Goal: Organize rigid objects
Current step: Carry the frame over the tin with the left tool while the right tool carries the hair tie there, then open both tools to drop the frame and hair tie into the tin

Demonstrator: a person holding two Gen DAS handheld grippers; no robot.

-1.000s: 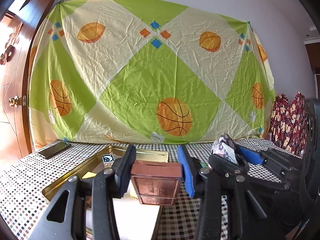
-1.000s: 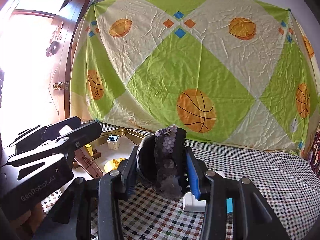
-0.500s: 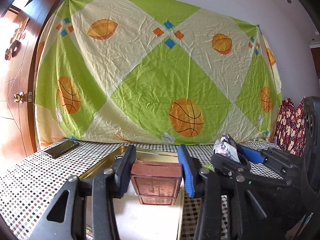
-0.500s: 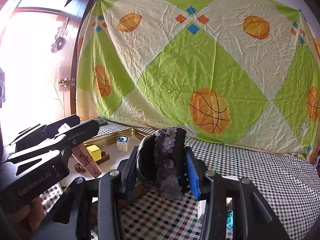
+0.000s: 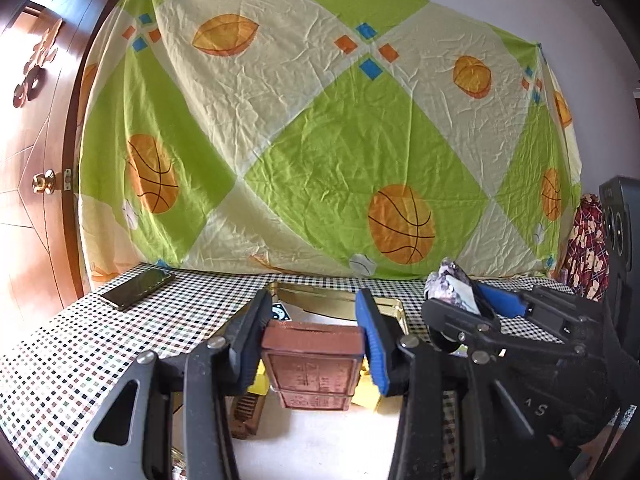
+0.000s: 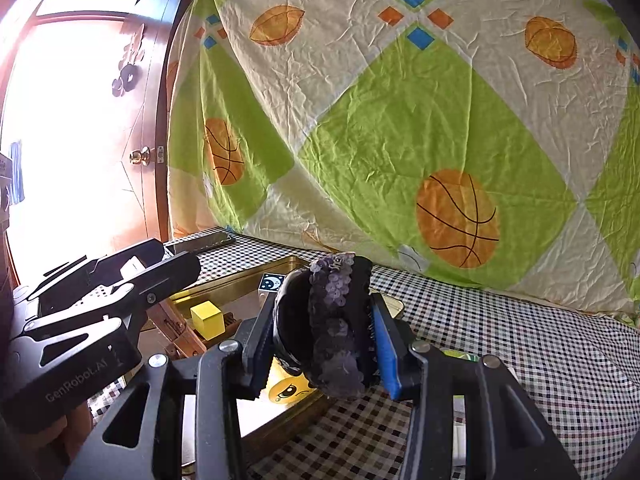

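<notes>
My left gripper (image 5: 314, 340) is shut on a brown rectangular block (image 5: 312, 360) and holds it above the gold tray (image 5: 340, 304). My right gripper (image 6: 326, 332) is shut on a black and purple sequined hair clip (image 6: 332, 320) over the tray's right edge (image 6: 240, 276); it also shows in the left wrist view (image 5: 452, 288). In the tray lie a yellow cube (image 6: 207, 319), a dark blue moon cube (image 6: 271, 282), a yellow face piece (image 6: 286, 390) and a brown piece (image 5: 244, 412). The left gripper shows at left in the right wrist view (image 6: 176, 320).
A black phone (image 5: 138, 283) lies on the checkered tablecloth (image 5: 80, 344) at the far left. A basketball-print sheet (image 5: 320, 140) hangs behind the table. A wooden door (image 5: 28, 160) stands at left. A patterned red cloth (image 5: 586, 248) hangs at right.
Both grippers have moved leftward and a little forward, each keeping its object. The right gripper with the hair clip now hangs over the tray's edge.
</notes>
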